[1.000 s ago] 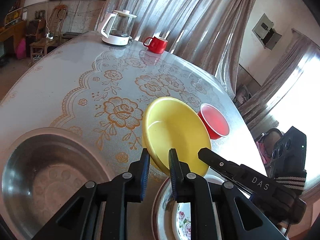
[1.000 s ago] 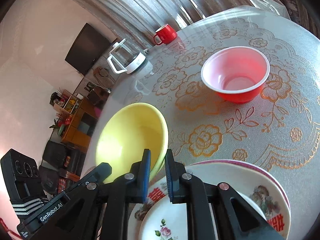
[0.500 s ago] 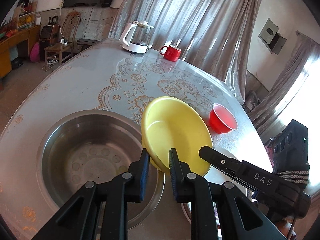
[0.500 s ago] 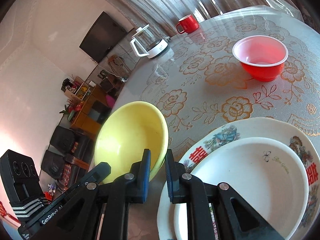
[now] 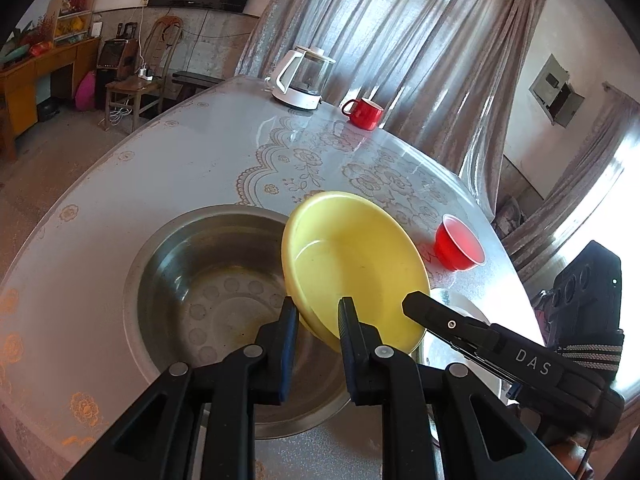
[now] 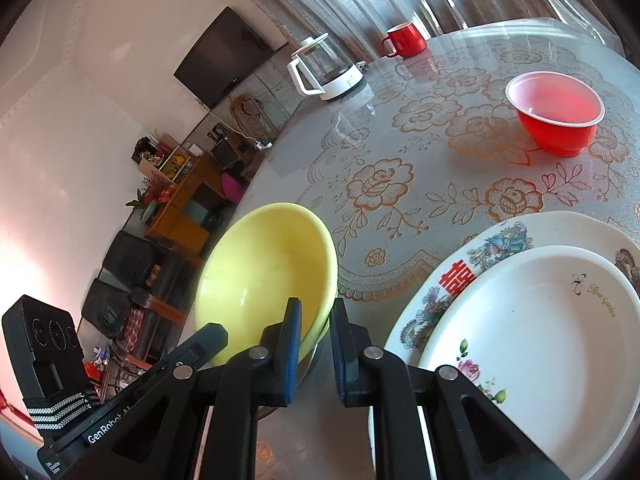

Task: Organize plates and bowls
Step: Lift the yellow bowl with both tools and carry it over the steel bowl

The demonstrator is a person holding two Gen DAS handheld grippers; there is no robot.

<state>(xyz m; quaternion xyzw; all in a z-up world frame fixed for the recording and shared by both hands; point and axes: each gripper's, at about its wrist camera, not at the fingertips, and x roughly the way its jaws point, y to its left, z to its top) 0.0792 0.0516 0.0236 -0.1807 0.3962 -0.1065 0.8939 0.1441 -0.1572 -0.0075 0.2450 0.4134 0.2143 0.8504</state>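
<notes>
Both grippers are clamped on the rim of one yellow bowl (image 5: 352, 264), the left gripper (image 5: 318, 316) and the right gripper (image 6: 314, 320) pinching it tilted above one steel basin (image 5: 192, 280) at the near edge of a round table (image 6: 420, 160) with a gold-flowered cover. Just right lie two stacked plates (image 6: 532, 320); farther off stand one red bowl (image 6: 556, 116), then one red mug (image 6: 404, 40) and one white kettle (image 6: 324, 68) before grey curtains (image 5: 400, 40), with a wall television (image 6: 224, 52) at far left.
</notes>
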